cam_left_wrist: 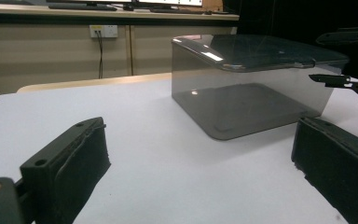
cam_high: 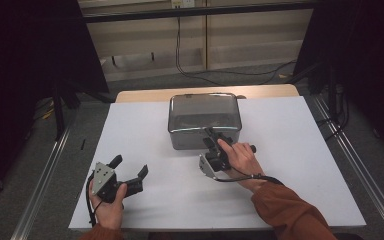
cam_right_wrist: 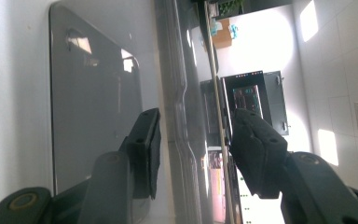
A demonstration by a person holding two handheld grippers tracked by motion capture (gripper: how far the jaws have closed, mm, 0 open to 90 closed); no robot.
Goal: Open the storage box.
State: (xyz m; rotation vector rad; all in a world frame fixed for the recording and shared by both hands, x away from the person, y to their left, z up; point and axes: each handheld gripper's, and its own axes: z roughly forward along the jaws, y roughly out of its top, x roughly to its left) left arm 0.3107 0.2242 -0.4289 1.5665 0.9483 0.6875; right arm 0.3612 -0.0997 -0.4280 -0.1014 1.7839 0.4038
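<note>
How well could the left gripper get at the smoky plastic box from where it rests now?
Probably easily: the left gripper has open jaws facing the box, with bare white table between.

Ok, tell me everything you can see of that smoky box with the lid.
The box is translucent smoky-grey plastic, rectangular with rounded corners, and looks empty. A glossy lid of the same tint sits on top, its rim overhanging the walls. It stands upright on the white table, near the far middle. The right tongs straddle the lid's near rim, one jaw under and one over; firm contact is unclear. The left tongs stand open, well apart.
</note>
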